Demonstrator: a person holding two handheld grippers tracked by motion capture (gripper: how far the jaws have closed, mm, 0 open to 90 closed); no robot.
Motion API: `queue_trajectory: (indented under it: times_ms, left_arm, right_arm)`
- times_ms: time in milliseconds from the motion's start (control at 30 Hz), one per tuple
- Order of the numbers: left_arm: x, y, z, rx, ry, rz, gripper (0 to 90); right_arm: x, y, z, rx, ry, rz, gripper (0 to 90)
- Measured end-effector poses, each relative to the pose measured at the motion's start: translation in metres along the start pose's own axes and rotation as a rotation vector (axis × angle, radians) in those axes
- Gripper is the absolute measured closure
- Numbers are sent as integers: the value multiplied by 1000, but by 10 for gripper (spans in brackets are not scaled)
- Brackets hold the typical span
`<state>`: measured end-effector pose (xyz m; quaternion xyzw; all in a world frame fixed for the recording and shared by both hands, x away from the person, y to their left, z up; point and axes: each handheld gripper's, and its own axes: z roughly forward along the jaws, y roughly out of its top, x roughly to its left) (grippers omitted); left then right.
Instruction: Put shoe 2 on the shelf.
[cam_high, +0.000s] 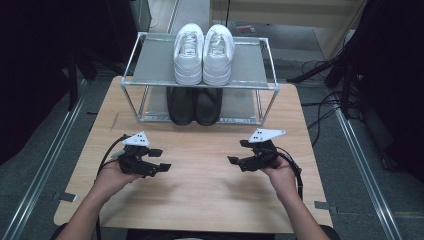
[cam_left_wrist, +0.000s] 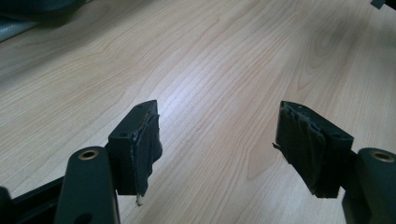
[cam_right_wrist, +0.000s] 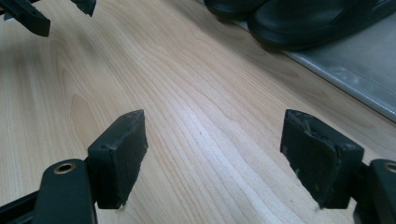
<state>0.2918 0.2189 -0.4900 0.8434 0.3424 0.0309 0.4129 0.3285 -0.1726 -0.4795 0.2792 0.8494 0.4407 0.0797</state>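
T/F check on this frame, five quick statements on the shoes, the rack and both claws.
1. The white sneakers sit on the top shelf of the rack. True.
2. The black shoes stand on the table in front of the rack. False: they sit on the rack's lower shelf, under the white pair.
3. The left claw is open with nothing between its jaws. True.
4. The right claw is shut on a black shoe. False: it is open over the bare table, with the black shoes farther off.
5. Both claws are held over the table in front of the rack. True.
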Motion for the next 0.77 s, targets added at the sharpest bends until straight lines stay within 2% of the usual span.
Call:
queue_trajectory:
  times_ms: [400, 533, 633, 767]
  left_arm:
    - [0, -1, 3, 36, 6, 5, 306]
    - [1, -2, 6, 58, 9, 15, 306]
    - [0, -2, 7, 63, 6, 16, 306]
    - [0, -3, 9, 77, 9, 22, 305]
  right_arm:
    - [2, 0, 3, 29, 3, -22, 238]
    - [6, -2, 9, 88, 8, -56, 238]
    - [12, -1, 15, 125, 5, -110, 238]
    - [18, -2, 20, 146, 26, -138, 238]
